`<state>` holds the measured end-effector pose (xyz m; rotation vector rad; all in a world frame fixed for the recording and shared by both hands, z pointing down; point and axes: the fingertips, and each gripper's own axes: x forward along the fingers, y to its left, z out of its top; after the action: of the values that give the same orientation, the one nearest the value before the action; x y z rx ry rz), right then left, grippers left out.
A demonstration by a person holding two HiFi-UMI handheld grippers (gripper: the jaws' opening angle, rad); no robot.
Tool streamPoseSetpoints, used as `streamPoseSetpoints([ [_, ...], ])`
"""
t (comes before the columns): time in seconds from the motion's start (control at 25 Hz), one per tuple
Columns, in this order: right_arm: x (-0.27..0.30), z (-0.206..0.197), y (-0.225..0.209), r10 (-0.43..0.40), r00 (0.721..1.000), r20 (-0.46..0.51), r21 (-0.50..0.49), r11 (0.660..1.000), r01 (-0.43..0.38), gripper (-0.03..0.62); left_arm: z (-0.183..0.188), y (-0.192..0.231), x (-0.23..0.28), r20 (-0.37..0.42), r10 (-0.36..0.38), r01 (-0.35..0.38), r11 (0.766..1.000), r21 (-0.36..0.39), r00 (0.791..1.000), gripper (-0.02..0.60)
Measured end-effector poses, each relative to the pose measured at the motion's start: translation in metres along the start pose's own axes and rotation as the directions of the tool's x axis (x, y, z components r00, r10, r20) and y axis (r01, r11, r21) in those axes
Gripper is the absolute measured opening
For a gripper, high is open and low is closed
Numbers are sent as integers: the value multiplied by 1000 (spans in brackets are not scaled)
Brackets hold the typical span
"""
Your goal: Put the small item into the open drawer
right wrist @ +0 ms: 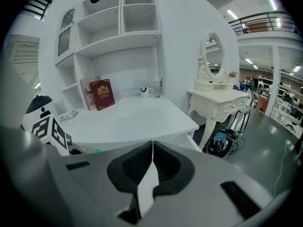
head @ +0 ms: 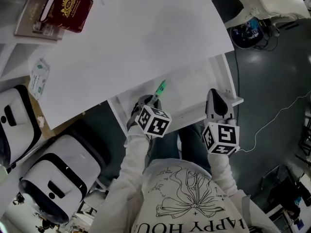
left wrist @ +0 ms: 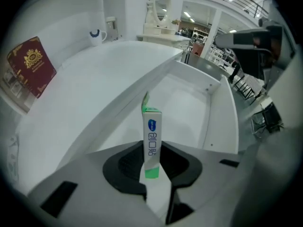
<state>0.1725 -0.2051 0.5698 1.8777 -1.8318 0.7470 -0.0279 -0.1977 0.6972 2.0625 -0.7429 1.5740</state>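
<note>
Stood in a big, bright hall. Had a shiny grey floor (head: 272,81) and long lights (right wrist: 232,14) up on the ceiling. Saw a white desk (right wrist: 132,117) against a white wall, with white shelves (right wrist: 137,37) above it. Saw a red book (right wrist: 102,94) and a mug (right wrist: 146,91) at the back of the desk. Found a fancy white dressing table (right wrist: 215,96) just beside the desk, with an oval mirror (right wrist: 211,56) on top. Spotted a dark bag (right wrist: 221,144) on the floor by its legs, and a thin white cord (head: 277,118) lying across the floor. Noticed a railing (right wrist: 258,27) high up, far back.
</note>
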Motion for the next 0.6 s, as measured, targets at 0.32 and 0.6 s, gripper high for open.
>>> streamPoseSetpoints([
  [0.32,-2,-7,-7,-17,1000,-16,1,1000,17,8,1,-1,23,-106,32,-16,989,147,994,92],
  [0.6,-2,-10,-8,-16,1000,-21,5,1000,16,8,11,-2,27,-94,19,-4,987,162,995,95],
])
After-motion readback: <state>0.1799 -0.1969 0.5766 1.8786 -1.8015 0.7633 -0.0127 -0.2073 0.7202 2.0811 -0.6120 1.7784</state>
